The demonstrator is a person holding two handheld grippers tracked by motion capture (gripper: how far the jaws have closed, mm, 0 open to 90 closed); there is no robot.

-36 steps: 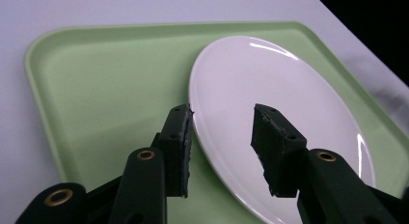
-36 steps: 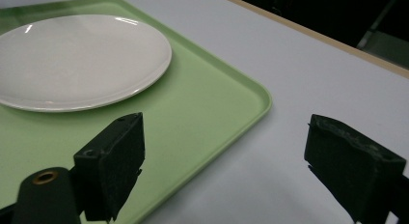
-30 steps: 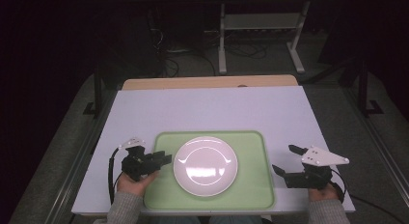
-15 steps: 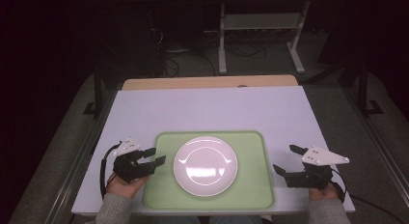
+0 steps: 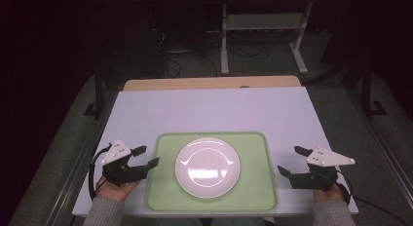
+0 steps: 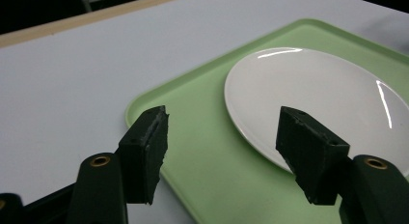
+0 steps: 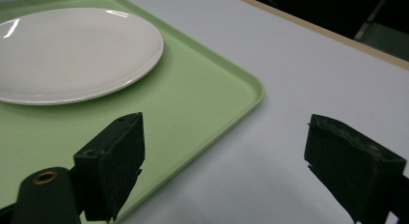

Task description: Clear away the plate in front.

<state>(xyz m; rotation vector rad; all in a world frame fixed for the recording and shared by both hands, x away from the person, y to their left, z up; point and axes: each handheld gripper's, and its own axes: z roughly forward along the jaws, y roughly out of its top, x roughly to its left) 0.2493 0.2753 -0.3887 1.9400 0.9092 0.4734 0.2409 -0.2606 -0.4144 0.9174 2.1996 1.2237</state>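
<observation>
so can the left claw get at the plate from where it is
Probably yes: the left claw is open at the tray's left edge, its jaws have just been opening with nothing between them, and the plate lies unblocked.

The plate lies on the tray, between the left gripper and the right gripper.

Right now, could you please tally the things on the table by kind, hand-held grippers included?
Plates: 1, the white plate
Trays: 1, the green tray under it
Grippers: 2, the left gripper and the right gripper, both with jaws open and nothing between them
Total: 4
</observation>
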